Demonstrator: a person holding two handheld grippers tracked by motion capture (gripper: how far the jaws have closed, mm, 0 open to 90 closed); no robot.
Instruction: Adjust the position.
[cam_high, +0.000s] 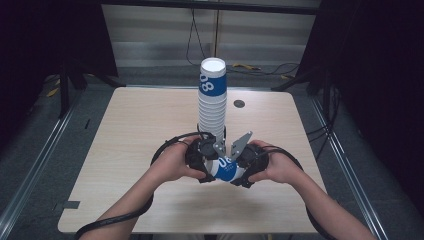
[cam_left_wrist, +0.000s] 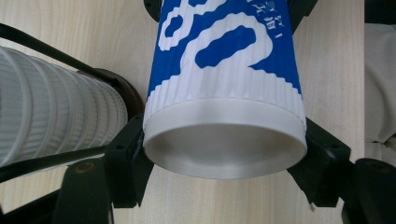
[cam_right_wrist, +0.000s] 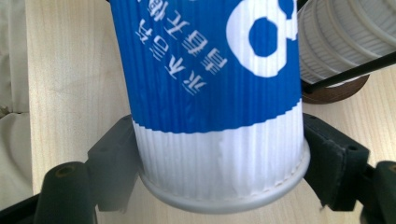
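the blue and white paper cup (cam_high: 226, 167) is lying on its side just above the tabletop (cam_high: 125, 150), caught between both hands near the front edge, right in front of the tall stack of cups (cam_high: 212, 102). its long axis is running across, from one hand to the other, and that is what the coming move is turning on: each pair of tongs is gripping one end, so pulling the hands apart along that line is, as i am judging it, the way to separate nested cups, if there is more than one there. the left tongs (cam_left_wrist: 224, 154) are pinching the cup at a smooth white end ring, a black pad pressing on either side. the right tongs (cam_right_wrist: 222, 161) are pinching the ribbed wall just above the rolled rim at the other end. both hands are sitting equally near, the left hand (cam_high: 170, 162) and the right hand (cam_high: 277, 165) facing each other.

the high view is showing the whole layout and the stack standing upright behind the hands. the left gripper view is showing the hollow end of the cup. the right gripper view is showing the printed lettering on the blue band and the stack's brown base (cam_right_wrist: 334, 91).
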